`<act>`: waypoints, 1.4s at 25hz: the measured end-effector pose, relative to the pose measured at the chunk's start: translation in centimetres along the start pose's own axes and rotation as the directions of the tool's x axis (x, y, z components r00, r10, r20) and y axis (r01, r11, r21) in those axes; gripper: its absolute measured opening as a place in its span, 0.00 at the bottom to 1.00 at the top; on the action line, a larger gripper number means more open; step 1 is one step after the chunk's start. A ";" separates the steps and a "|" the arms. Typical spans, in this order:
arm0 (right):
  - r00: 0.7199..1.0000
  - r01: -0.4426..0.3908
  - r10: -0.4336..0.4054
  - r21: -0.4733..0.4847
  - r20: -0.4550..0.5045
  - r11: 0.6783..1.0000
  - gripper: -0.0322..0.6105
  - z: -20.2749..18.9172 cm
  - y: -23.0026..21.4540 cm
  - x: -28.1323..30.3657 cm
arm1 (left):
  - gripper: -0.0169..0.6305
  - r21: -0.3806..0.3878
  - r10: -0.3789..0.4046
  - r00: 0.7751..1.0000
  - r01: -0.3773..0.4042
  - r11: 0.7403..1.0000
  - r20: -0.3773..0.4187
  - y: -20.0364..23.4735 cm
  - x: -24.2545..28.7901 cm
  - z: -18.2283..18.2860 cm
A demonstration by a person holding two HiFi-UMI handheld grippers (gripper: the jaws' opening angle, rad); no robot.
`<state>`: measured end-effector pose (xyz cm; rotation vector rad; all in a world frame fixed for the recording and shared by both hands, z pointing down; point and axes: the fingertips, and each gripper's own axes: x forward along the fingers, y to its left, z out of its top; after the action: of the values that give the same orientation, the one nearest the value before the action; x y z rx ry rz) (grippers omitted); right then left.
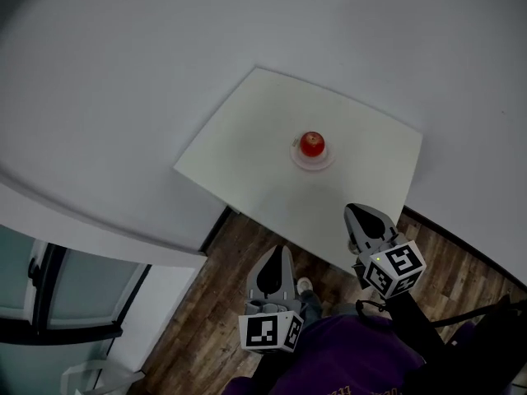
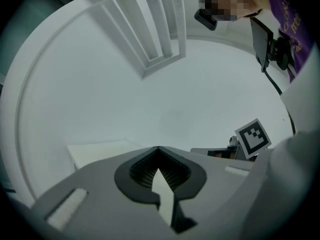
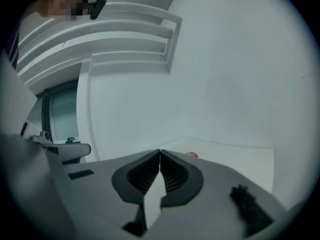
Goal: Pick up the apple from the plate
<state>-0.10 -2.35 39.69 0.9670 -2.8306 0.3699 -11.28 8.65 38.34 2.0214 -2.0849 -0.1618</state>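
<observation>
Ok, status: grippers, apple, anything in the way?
Left gripper and right gripper both shut, empty, short of the apple. Apple sits on plate, mid-table, untouched. Nothing in the way.

apple (image 1: 312, 144): red
plate (image 1: 300, 162): white
counter (image 1: 239, 163): plain cream
floor (image 1: 210, 303): brown wood planks
left hand-held gripper (image 1: 283, 252): grey and black, black-and-white square markers
right hand-held gripper (image 1: 351, 211): same grey, black, markers
clothing (image 1: 346, 360): purple
</observation>
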 end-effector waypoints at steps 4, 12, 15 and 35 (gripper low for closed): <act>1.000 0.026 -0.026 0.006 -0.007 1.000 0.07 -0.2 -0.3 1.4 | 0.04 -0.004 -0.023 1.000 0.023 1.000 -0.021 1.4 1.4 -0.3; 0.999 0.048 -0.047 0.010 -0.022 0.999 0.07 0.0 -1.9 2.8 | 0.04 -0.013 -0.036 0.998 0.035 0.999 -0.046 2.1 4.1 -1.1; 0.998 0.052 -0.052 0.009 -0.021 0.999 0.07 0.4 -3.1 3.2 | 0.04 -0.017 -0.041 0.998 0.040 0.999 -0.037 1.8 5.4 -1.0; 0.997 0.071 -0.070 0.040 -0.025 0.997 0.07 2.4 -9.7 6.9 | 0.06 0.030 -0.087 0.991 0.090 0.996 -0.098 1.5 16.9 -1.6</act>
<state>0.40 -14.43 40.61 1.0595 -2.7701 0.4296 -12.64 -7.95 41.73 2.0985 -1.9546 -0.0428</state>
